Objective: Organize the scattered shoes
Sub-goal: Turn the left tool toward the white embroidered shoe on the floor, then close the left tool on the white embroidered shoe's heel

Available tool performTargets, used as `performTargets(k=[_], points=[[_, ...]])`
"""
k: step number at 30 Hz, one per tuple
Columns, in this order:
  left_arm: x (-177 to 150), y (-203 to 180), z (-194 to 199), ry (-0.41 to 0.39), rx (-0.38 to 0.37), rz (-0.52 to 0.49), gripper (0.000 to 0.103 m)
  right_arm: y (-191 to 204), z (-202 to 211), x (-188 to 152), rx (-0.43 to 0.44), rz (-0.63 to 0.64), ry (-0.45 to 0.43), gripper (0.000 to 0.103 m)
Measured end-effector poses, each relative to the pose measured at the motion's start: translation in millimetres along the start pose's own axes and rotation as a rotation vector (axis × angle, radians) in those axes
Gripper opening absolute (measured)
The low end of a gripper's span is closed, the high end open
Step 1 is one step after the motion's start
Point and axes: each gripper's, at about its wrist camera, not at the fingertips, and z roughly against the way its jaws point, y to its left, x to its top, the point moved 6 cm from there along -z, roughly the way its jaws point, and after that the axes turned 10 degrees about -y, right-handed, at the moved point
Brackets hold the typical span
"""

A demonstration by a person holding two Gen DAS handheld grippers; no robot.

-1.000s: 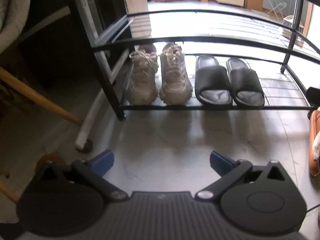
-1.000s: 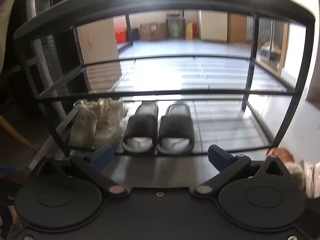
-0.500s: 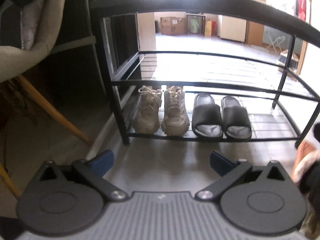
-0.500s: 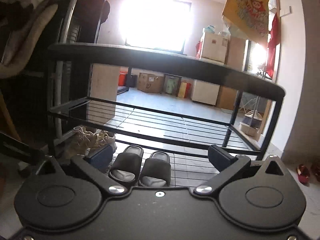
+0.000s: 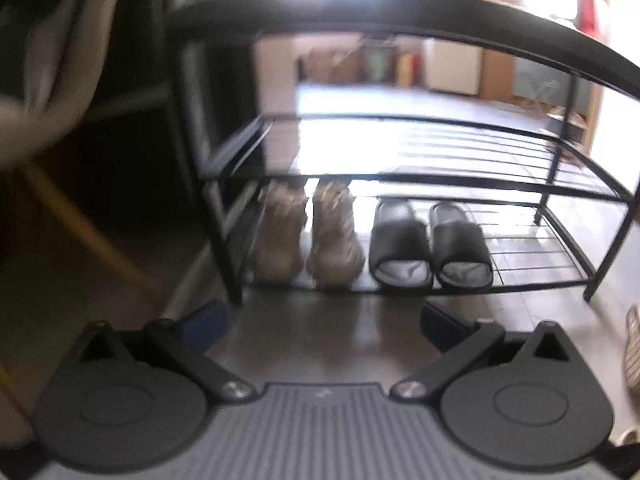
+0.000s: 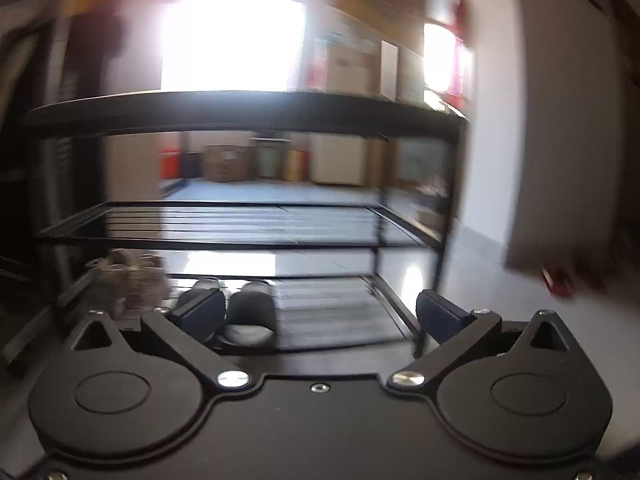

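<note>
A black wire shoe rack stands ahead on the floor. On its bottom shelf sit a pair of beige sneakers at the left and a pair of black slides beside them. My left gripper is open and empty, held back from the rack over the floor. My right gripper is open and empty, facing the rack; the sneakers and slides show low in its blurred view. A striped shoe lies on the floor at the right edge.
A wooden chair leg and hanging cloth stand left of the rack. A small red object lies on the floor by the wall at the right. Boxes stand in the room beyond.
Both grippers have kept drawing back and tilting up from the rack, the right one swinging rightward. Both stay open and empty. Both views are now motion-blurred.
</note>
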Motion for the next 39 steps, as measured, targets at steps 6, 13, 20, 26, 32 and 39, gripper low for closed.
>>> performTargets(k=[6,13,20,26,32,39], points=[[2.2,-92.1,-30.0,0.006,-0.208,-0.045,0.102,-69.1,7.9,-3.1,-0.192,-0.151,-0.098,0.103],[-1.0,-207.2,-65.0,0.018,-0.426,-0.108,0.102,-162.7,30.2,24.9,-0.426,-0.23,-0.389,0.103],[-54.7,-322.1,-85.6,0.086,-0.564,-0.225,0.102,-279.7,13.4,6.8,-0.76,-0.305,-0.413,0.103],[-81.0,-366.4,-98.6,0.044,-0.629,-0.244,0.102,-317.7,-0.4,-9.2,-0.848,-0.409,-0.383,0.103],[-102.1,-398.5,-105.6,0.019,-0.677,-0.31,0.102,-313.0,-23.1,-19.6,-0.814,-0.413,-0.376,0.103],[-117.5,-409.0,-122.7,0.05,-0.706,-0.238,0.102,-305.2,-35.5,-26.0,-0.803,-0.407,-0.342,0.103]])
